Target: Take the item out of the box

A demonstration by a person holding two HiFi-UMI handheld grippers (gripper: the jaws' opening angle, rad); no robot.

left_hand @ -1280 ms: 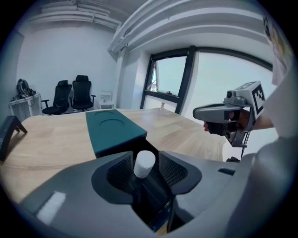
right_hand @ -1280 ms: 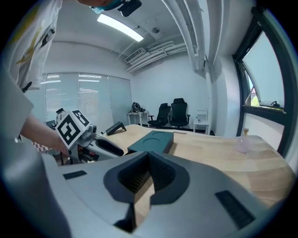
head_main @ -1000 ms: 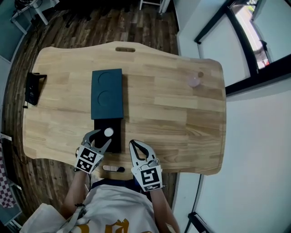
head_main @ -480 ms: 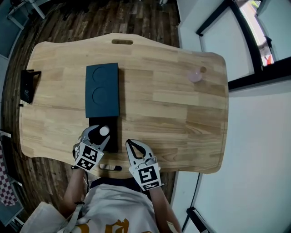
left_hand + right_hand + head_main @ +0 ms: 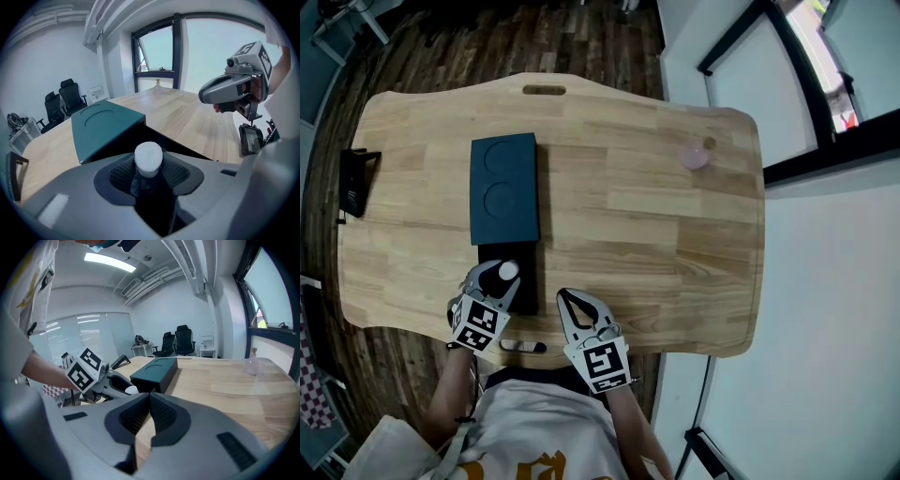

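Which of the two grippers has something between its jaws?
The left gripper: its jaws have just been closing and its pads sit against the white-capped bottle. The right gripper differs: its jaws are together with nothing between them.

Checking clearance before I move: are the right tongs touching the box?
Apart. The head view shows bare table between the right tongs and the box.

Left tongs (image 5: 149, 164) closing, seemingly gripping — right tongs (image 5: 149, 404) pressed together.
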